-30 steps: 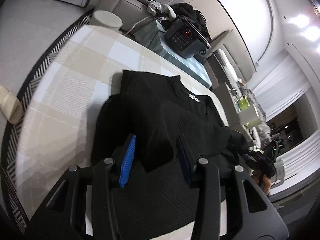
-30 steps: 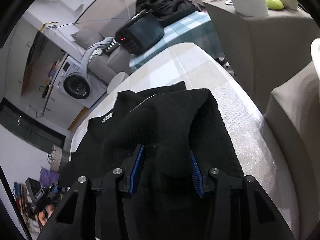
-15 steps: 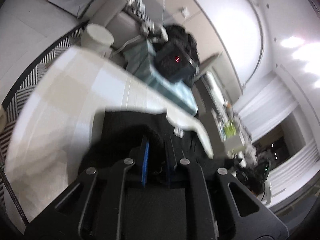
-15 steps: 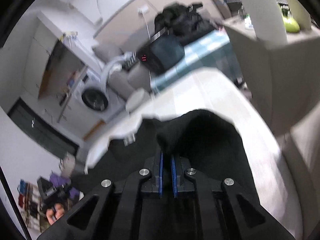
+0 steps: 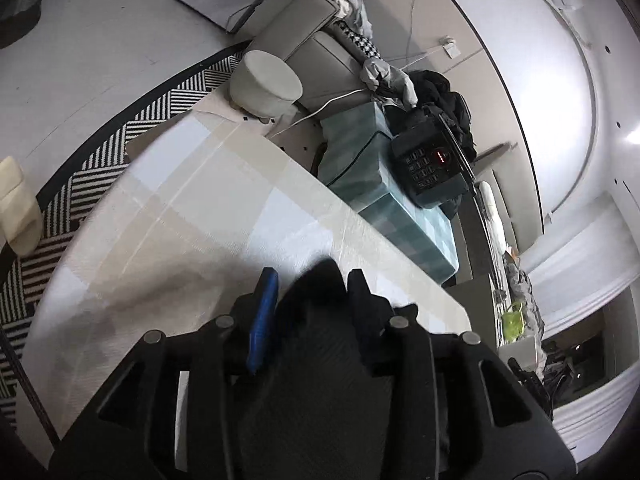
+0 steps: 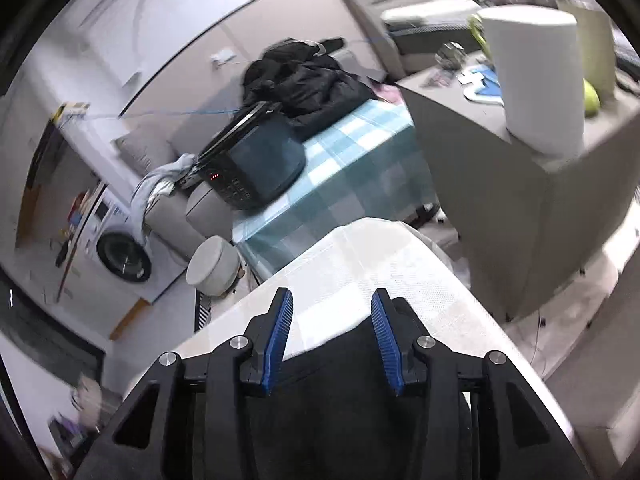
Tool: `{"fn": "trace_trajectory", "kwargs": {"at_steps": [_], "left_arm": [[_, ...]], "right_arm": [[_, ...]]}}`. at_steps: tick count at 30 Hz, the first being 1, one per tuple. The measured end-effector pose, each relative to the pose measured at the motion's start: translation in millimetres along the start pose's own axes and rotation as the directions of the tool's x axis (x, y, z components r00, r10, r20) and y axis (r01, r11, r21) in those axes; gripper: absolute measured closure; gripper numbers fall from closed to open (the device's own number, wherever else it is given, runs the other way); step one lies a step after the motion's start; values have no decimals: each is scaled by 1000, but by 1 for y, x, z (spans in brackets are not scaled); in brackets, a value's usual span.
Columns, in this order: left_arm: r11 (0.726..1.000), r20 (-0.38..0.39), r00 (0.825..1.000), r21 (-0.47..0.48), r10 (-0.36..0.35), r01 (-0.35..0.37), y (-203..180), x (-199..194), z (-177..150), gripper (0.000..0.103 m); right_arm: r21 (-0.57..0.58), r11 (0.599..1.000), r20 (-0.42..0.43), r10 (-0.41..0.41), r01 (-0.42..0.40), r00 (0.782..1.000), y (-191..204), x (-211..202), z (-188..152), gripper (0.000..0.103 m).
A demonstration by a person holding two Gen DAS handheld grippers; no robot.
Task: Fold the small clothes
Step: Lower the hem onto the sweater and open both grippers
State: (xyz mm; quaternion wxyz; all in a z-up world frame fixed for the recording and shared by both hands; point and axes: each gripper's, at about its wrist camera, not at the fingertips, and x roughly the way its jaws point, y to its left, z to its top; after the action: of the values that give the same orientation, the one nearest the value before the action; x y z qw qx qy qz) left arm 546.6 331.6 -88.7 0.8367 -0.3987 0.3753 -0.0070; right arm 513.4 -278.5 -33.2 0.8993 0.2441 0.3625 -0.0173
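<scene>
Your left tool [image 5: 311,276] has just been opening. Its pads stand apart and released, with a peak of the black knit top [image 5: 320,360] between them. The cloth fills the gap from 6 o'clock up to the fingertips. It is blurred there and looks loose, not pinched. The checked desk [image 5: 180,220] runs bare from the fingertips toward 10 and 12 o'clock.

Your right tool [image 6: 332,295] has also just been opening and is let go, and nothing sits between its pads. Through the gap you look at the pale desk [image 6: 360,256], whose far end lies at 12 o'clock. In this view the black knit top [image 6: 340,400] lies under the tool body at 6 o'clock, and its front edge crosses at the roots of the fingers, behind the pads.

As for progress, this looks like the drop at the end of one fold: both tools are slack and the cloth is low on the desk beneath them. Neither view shows the whole garment, so you cannot tell how neat that fold is or how many are done. Expect at least a check of the shape, and probably another fold or some smoothing, before it counts as finished.
</scene>
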Motion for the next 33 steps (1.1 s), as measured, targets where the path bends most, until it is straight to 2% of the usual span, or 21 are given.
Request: {"fn": "trace_trajectory", "kwargs": {"at_steps": [3, 6, 7, 9, 11, 14, 20, 23, 26, 29, 31, 33], "left_arm": [[997, -16, 999, 74, 34, -32, -8, -2, -11, 72], [983, 1, 998, 172, 70, -70, -21, -19, -28, 69], [977, 11, 997, 200, 78, -79, -24, -28, -35, 65], [967, 23, 995, 235, 96, -99, -31, -46, -51, 46], [951, 26, 992, 283, 120, -122, -35, -64, -71, 40], [936, -5, 985, 312, 175, -165, -27, -80, -102, 40], [930, -85, 980, 340, 180, -141, -4, -110, -168, 40], [932, -109, 977, 337, 181, -135, 2, -115, -188, 53], [935, -100, 978, 326, 181, -140, 6, -126, -202, 60], [939, -125, 978, 324, 167, -119, 10, -133, -216, 60], [934, -134, 974, 334, 182, -128, 12, -134, -222, 60], [930, -130, 973, 343, 191, -137, 11, -137, -225, 60]], "right_arm": [[-66, 998, -69, 18, -22, 997, 4, -6, -14, 57], [-125, 991, -126, 27, -43, 992, 10, -16, -29, 53], [-142, 988, -143, 36, -56, 989, 13, -23, -36, 47], [-176, 982, -164, 40, -70, 986, 16, -35, -48, 37], [-235, 970, -180, 25, -68, 983, 20, -50, -62, 28], [-298, 953, -209, -2, -62, 978, 15, -70, -86, 24], [-328, 945, -227, -70, -9, 971, -24, -121, -148, 24], [-292, 956, -210, -96, 32, 973, -50, -148, -171, 24], [-221, 970, -177, -144, 103, 974, -75, -167, -187, 24], [-175, 981, -183, -112, 79, 977, -90, -178, -199, 24], [-173, 982, -184, -105, 73, 977, -93, -177, -202, 25], [-196, 979, -197, -102, 63, 975, -92, -170, -203, 33]]}}
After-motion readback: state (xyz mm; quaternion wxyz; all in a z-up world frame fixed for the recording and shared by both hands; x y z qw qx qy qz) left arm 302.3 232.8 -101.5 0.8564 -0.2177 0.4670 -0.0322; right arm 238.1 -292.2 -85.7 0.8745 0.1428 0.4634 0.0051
